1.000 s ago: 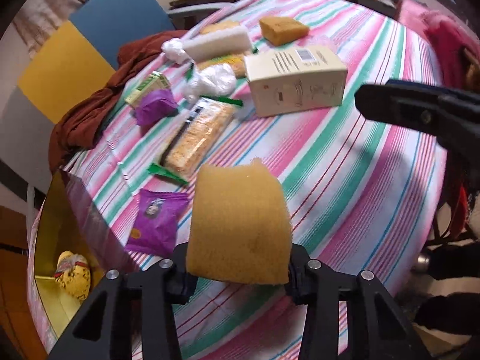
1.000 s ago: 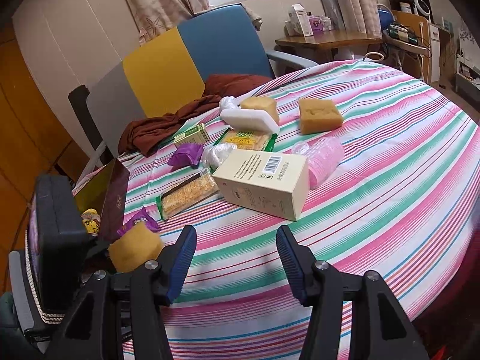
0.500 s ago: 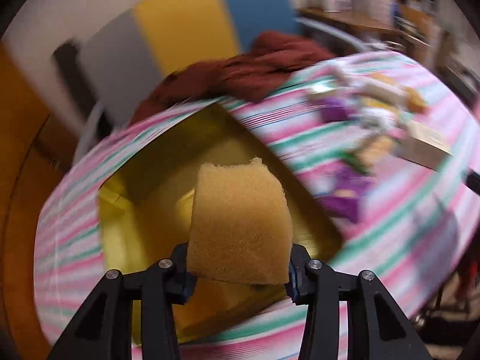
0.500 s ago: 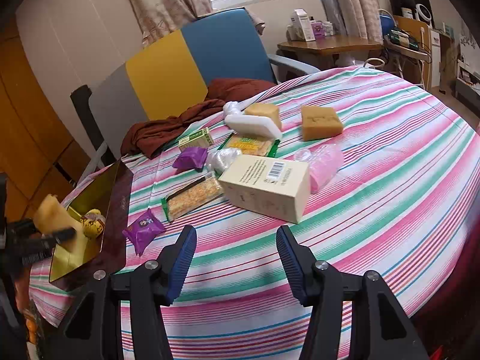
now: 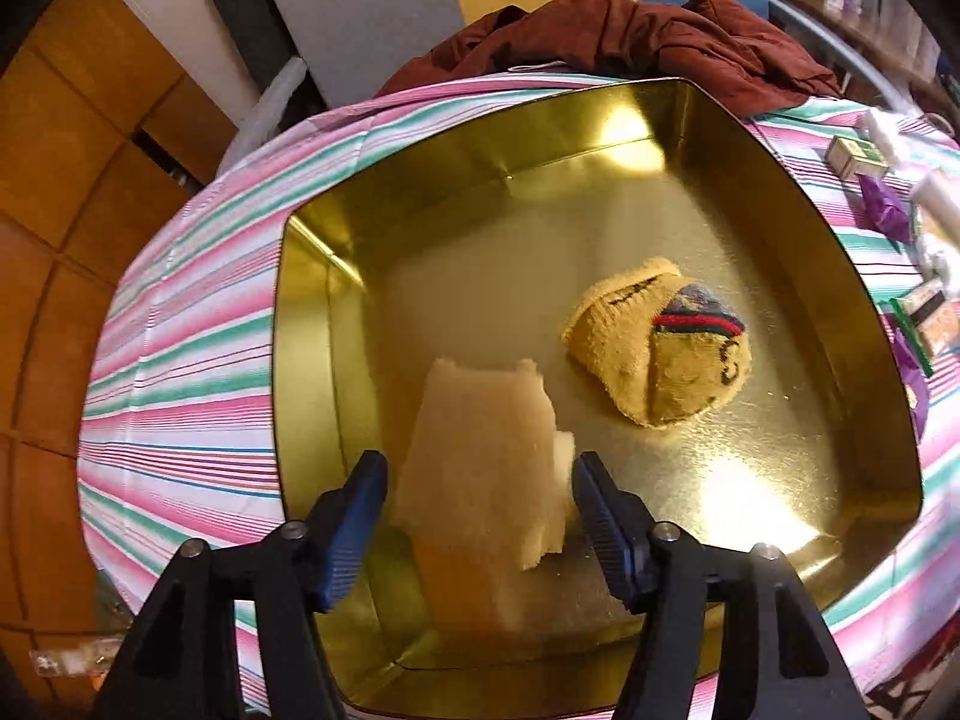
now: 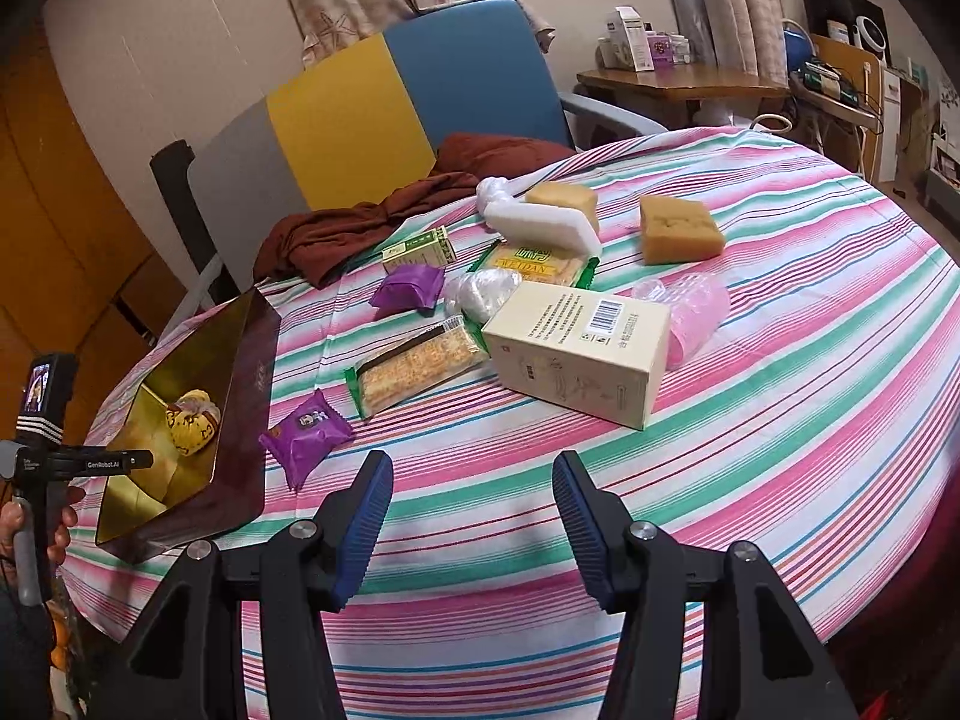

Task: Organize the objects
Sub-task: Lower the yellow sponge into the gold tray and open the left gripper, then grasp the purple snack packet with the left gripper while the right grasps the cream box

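Observation:
My left gripper point(image 5: 477, 468) points down into a gold tin point(image 5: 600, 114) and its jaws are opening. A pale yellow sponge point(image 5: 486, 480), blurred, sits loose between the pads with a gap on each side, low over the tin floor. A rolled yellow sock point(image 5: 660, 354) lies in the tin beside it. In the right wrist view the tin point(image 6: 240, 420) stands at the table's left edge. My right gripper point(image 6: 471, 474) hangs open over bare striped cloth, with nothing between its fingers.
On the striped table lie a cream box point(image 6: 576, 348), two sponges point(image 6: 678, 228), purple packets point(image 6: 306, 426), a cracker pack point(image 6: 414, 366), a green box point(image 6: 420, 249), white foam point(image 6: 540, 222) and pink plastic point(image 6: 690, 306). A brown cloth point(image 6: 372, 222) drapes off the far edge.
My left gripper swung left from over the table to over the tin, and its jaws parted from the sponge. The right gripper stayed put.

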### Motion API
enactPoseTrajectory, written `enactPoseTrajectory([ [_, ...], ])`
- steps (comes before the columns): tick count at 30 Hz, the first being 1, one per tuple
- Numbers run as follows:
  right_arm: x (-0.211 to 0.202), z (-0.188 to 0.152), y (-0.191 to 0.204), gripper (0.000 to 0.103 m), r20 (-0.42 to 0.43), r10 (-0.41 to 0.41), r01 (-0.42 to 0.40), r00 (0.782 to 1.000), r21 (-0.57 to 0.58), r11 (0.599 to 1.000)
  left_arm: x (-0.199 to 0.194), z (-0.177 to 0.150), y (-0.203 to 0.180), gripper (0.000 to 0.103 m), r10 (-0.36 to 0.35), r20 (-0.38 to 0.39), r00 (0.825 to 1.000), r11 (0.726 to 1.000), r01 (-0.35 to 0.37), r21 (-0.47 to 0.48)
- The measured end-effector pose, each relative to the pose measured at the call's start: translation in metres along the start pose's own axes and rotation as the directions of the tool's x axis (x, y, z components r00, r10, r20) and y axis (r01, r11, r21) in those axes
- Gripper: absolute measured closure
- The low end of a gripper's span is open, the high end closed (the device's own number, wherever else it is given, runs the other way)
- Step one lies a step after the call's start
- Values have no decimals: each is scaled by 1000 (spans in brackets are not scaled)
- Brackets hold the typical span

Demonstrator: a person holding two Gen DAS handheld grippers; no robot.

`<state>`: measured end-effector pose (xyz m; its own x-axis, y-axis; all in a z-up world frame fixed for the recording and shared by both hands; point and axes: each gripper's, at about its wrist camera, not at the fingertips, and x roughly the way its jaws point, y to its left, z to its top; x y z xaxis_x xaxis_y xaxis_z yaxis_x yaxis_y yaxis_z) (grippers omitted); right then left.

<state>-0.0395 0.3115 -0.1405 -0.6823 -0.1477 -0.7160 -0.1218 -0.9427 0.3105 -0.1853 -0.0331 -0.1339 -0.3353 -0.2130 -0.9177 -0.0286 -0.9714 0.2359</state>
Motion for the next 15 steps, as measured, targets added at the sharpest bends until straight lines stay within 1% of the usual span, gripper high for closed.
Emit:
enactPoseTrajectory([
  [2,0,0,2,47,-2,4,-4,1000,-3,1000,0,1,-3,27,-11,4,1000,1000,11,-9],
  [3,0,0,4,47,-2,4,-4,1000,-6,1000,-5,-1,-3,26,-24,21,999,1000,24,-15],
  [5,1,-1,5,47,-4,5,-5,1000,-8,1000,-13,-2,-1,26,-48,54,997,998,49,-29],
  [6,1,-1,5,47,-3,5,-5,1000,-6,1000,-21,-2,1,26,-60,83,995,997,64,-49],
  [8,1,-1,4,47,-1,1,-1,1000,-10,1000,-34,-5,0,26,-78,131,988,995,85,-51],
  [10,0,-1,2,47,3,-5,5,1000,-17,1000,-46,-5,-5,26,-79,161,984,995,88,-50],
  [11,-1,-1,1,47,8,-9,9,1000,-20,1000,-54,-6,-11,25,-85,181,980,995,92,-35],
  [13,-2,-1,-3,47,10,-31,31,999,-36,999,-65,-6,-26,17,-106,222,969,994,103,26],
  [14,-3,-1,-6,47,7,-49,49,999,-48,998,-70,-7,-35,11,-111,234,966,993,101,55],
  [15,-2,0,-10,47,5,-62,62,998,-54,997,-78,-9,-52,11,-118,255,960,990,96,98],
])
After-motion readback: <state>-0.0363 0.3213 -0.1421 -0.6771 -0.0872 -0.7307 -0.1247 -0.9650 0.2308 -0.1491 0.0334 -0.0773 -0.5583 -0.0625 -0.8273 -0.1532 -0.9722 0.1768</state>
